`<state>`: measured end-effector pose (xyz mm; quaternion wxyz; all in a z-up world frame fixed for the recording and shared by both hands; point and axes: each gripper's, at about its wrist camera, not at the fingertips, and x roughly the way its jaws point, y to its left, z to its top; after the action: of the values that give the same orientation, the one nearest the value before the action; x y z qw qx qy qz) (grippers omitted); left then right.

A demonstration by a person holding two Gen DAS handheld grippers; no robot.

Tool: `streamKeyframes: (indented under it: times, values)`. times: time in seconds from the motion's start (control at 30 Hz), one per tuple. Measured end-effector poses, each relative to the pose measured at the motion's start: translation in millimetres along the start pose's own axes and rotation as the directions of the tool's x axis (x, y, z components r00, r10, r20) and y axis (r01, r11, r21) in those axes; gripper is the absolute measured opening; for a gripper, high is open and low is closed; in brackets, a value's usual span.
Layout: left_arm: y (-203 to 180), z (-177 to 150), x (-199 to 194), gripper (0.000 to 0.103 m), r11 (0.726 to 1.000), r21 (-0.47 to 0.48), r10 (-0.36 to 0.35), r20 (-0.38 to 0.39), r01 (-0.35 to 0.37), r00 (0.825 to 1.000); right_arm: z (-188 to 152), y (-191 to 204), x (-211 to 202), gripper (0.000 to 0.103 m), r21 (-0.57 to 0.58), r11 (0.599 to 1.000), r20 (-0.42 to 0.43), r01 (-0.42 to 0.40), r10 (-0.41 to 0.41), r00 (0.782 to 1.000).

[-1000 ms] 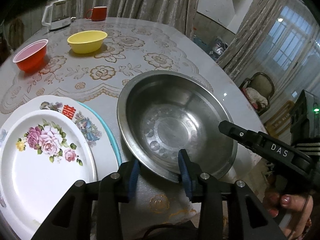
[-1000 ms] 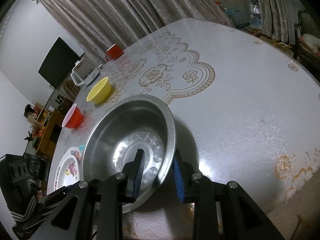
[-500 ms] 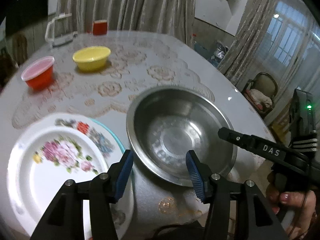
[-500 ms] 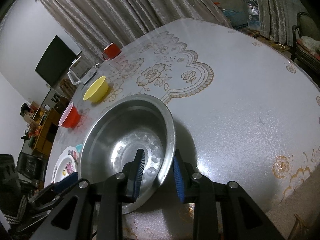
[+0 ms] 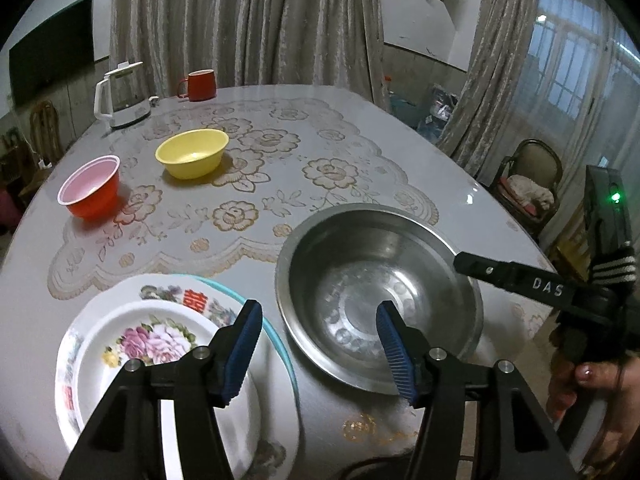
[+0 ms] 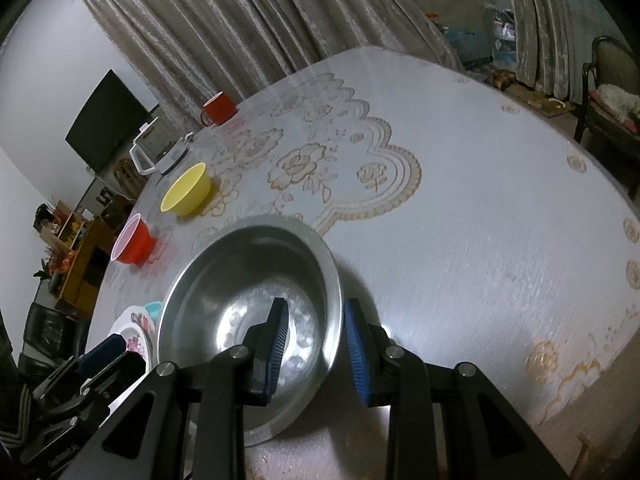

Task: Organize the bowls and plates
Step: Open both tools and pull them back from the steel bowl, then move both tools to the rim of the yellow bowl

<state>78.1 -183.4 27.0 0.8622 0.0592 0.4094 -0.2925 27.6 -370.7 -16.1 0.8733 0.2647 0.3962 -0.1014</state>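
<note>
A large steel bowl (image 5: pixel 376 276) sits on the table near its front edge; it also shows in the right wrist view (image 6: pixel 240 280). My left gripper (image 5: pixel 320 348) is open and empty, raised above the gap between the bowl and a stack of floral plates (image 5: pixel 160 344). My right gripper (image 6: pixel 316 336) is open, its jaws standing either side of the bowl's right rim without pinching it; it also shows in the left wrist view (image 5: pixel 476 266). A yellow bowl (image 5: pixel 192 158) and a red bowl (image 5: pixel 90 192) stand further back on the left.
A white kettle (image 5: pixel 120 94) and a red mug (image 5: pixel 198 85) stand at the table's far edge. The lace-patterned tablecloth (image 6: pixel 460 200) covers the round table. A chair (image 5: pixel 528 184) stands beyond the right edge.
My left gripper has opened, let go of the steel bowl's rim, and pulled up and back. My right gripper's jaws have widened around the bowl's right rim.
</note>
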Motion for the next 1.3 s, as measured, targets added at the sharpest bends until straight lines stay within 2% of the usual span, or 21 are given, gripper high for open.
streamKeyframes:
  times: [0.2, 0.4, 0.6, 0.67, 0.73, 0.9, 0.97, 1.13, 1.3]
  values:
    - [12.3, 10.7, 5.5, 0.062, 1.0, -0.003, 0.02, -0.007, -0.02, 1.0, 17.8, 9.0, 1.7, 0.029, -0.044, 0.999, -0.001, 0.018, -0.018, 1.0]
    - [36.9, 30.0, 3.8, 0.069, 0.999, -0.038, -0.014, -0.011, 0.014, 1.0, 40.9, 25.8, 4.0, 0.03, -0.092, 0.995, -0.007, 0.022, -0.023, 1.0]
    - [83.0, 59.4, 5.3, 0.077, 0.987, -0.153, -0.052, -0.024, 0.047, 0.998, 69.8, 45.6, 16.9, 0.03, -0.127, 0.992, -0.046, -0.01, 0.004, 0.999]
    - [99.9, 69.7, 6.8, 0.085, 0.98, -0.193, -0.055, -0.024, 0.049, 0.998, 79.6, 54.6, 24.9, 0.03, -0.143, 0.989, -0.062, -0.024, 0.015, 0.998]
    - [115.4, 78.0, 10.1, 0.086, 0.971, -0.233, -0.068, -0.027, 0.059, 0.997, 87.4, 64.4, 33.3, 0.03, -0.167, 0.986, -0.07, -0.023, 0.011, 0.997]
    - [149.0, 97.8, 28.0, 0.087, 0.962, -0.274, -0.011, -0.035, 0.001, 0.999, 103.6, 85.1, 53.0, 0.03, -0.2, 0.979, -0.094, -0.022, 0.004, 0.996]
    - [159.3, 103.9, 39.9, 0.088, 0.959, -0.282, 0.009, -0.062, -0.026, 0.998, 109.3, 92.2, 60.0, 0.033, -0.202, 0.979, -0.105, -0.022, 0.0, 0.995]
    - [181.9, 115.2, 68.8, 0.088, 0.944, -0.328, -0.014, -0.111, -0.023, 0.994, 121.2, 110.5, 86.4, 0.039, -0.197, 0.98, -0.151, -0.022, -0.008, 0.988]
    - [195.5, 128.2, 96.0, 0.088, 0.931, -0.364, -0.044, -0.129, -0.006, 0.991, 129.6, 124.2, 119.5, 0.039, -0.147, 0.987, -0.234, -0.068, 0.032, 0.972]
